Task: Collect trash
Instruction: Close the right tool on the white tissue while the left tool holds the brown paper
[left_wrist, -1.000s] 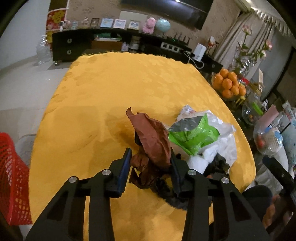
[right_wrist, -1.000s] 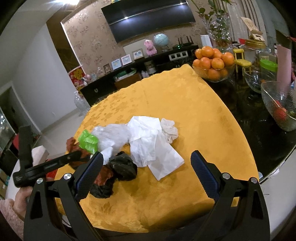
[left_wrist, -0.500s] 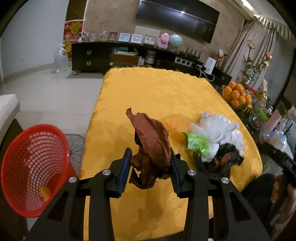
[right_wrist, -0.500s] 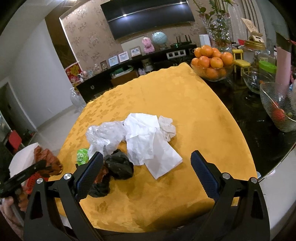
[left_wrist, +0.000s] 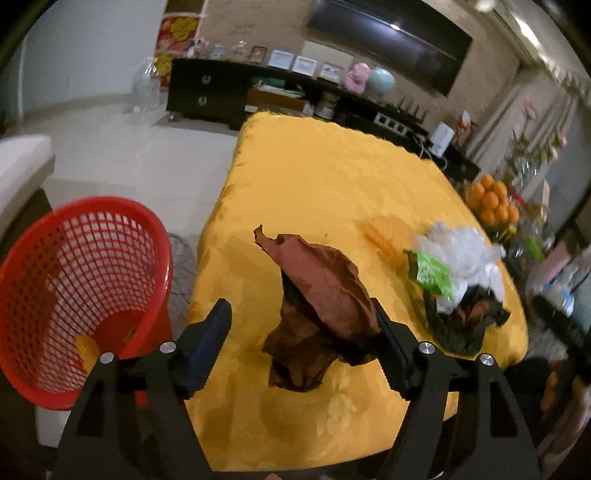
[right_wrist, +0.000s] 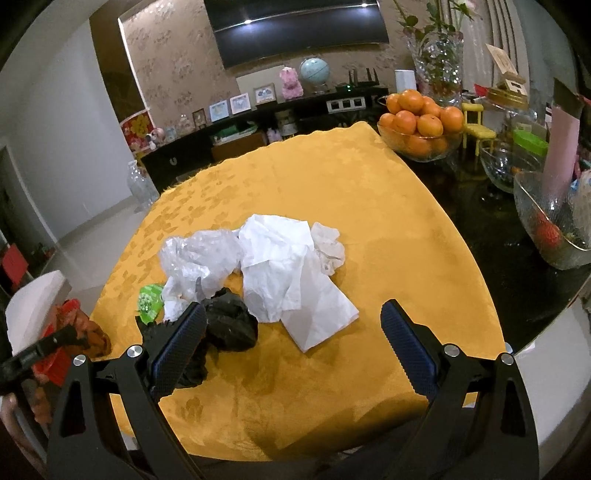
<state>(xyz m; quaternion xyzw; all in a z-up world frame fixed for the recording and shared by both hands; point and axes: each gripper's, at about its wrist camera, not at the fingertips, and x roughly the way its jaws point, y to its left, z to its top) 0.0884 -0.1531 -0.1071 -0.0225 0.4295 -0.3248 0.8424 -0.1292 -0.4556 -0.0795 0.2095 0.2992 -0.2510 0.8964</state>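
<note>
The left tongs (left_wrist: 301, 339) have spread apart since half a second ago, releasing the brown paper wad (left_wrist: 321, 295), which still leans on the right finger by the worktop's (left_wrist: 332, 177) near-left edge, beside the red basket (left_wrist: 74, 280). The right tongs (right_wrist: 291, 345) stay released above the remaining trash pile (right_wrist: 273, 266).

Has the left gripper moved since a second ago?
Yes. The left gripper, with the brown paper, swung left off the trash pile toward the red basket.
</note>
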